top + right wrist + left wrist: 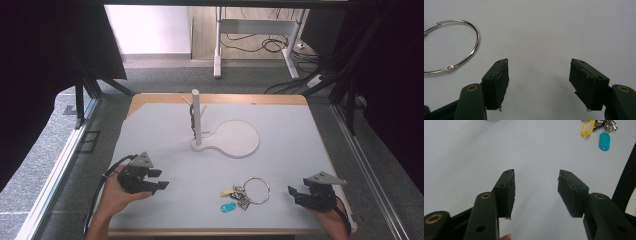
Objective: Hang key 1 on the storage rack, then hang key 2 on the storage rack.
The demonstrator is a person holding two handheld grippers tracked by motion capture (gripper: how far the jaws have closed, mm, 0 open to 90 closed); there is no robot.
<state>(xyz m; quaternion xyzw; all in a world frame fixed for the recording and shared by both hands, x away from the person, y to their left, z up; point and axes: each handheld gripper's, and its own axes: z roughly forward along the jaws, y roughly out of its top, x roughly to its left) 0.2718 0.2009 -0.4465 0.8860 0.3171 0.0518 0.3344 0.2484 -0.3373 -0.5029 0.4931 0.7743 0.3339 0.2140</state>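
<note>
**Both hand-held grippers empty, key bunch lying between them**

Working from the left, my left hand-held gripper (159,179) sits low over the near-left part of the pale grey tabletop (290,140). Its jaws stand partly apart with nothing but bare surface between them. Its own view looks across to the yellow plastic key tag (587,127) and the turquoise plastic key tag (604,141) near the top right.

Farther back, around the middle, stands a white upright post with short side pegs (196,117). It rises from a flat white base with a round lobe (235,138), and something dark hangs against the post that I cannot make out.

Near the front edge, between my two hands, lies the large thin silver metal ring with its bunch of keys and tags (248,193). The keys and tags are clustered on the ring's left side; its right arc lies bare on the tabletop.

At the right, my right hand-held gripper (294,192) rests just beside that ring, jaws wide apart and holding nothing. The ring's wire (469,57) curves past its left jaw.

My judgement is that the bunch is light but loose and floppy: the ring is stiff, smooth and lies flat, so it may slip or skate when pinched. I would take the bare arc of the ring across the wire and let the keys dangle below.
</note>
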